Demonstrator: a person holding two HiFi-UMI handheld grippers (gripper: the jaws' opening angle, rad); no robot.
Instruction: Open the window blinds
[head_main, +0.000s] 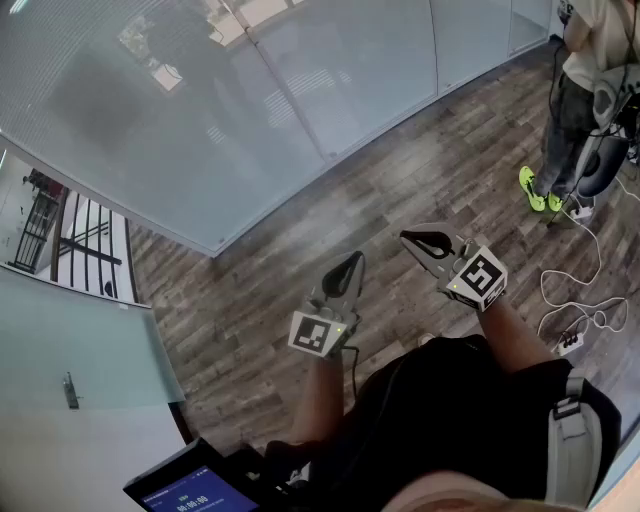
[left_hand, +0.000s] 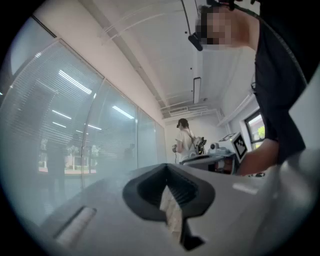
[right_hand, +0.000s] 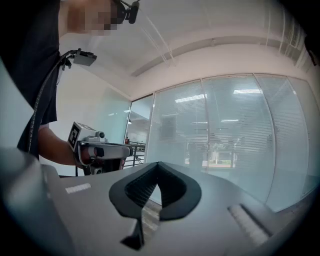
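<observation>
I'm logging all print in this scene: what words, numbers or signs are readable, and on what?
On the screen at the head view's bottom edge: a header line and white digits, too small and blurred to read.
On the cube of the left gripper and the cube of the right gripper: black-and-white square markers, no words or numbers.
Nothing else carries readable text.
</observation>
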